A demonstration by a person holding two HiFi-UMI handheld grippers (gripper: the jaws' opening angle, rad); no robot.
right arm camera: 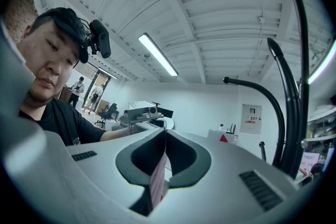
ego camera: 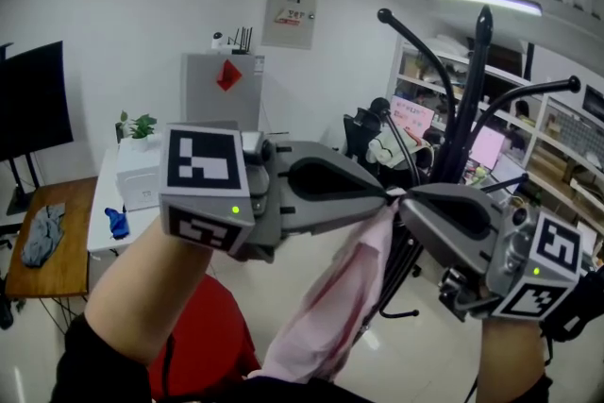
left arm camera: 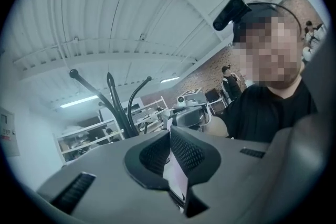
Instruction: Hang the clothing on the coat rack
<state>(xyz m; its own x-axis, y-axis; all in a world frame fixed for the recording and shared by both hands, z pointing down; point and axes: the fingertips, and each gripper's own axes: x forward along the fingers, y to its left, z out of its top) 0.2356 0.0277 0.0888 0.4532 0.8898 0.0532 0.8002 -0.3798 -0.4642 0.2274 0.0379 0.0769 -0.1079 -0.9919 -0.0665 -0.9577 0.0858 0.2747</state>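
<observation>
Two grippers pinch one pink garment, raised in front of the rack.
Left gripper (ego camera: 382, 194) and right gripper (ego camera: 408, 199) meet tip to tip at the head view's centre. Each is pressed together on a fold of the garment (ego camera: 330, 297), which hangs limp toward 6 o'clock. The black rack (ego camera: 469, 99) stands behind at 1 o'clock, its arms curving up above the grippers. The cloth looks light, soft and likely slippery; a hold at the top edge, where layers bunch, should suit hooking it.
</observation>
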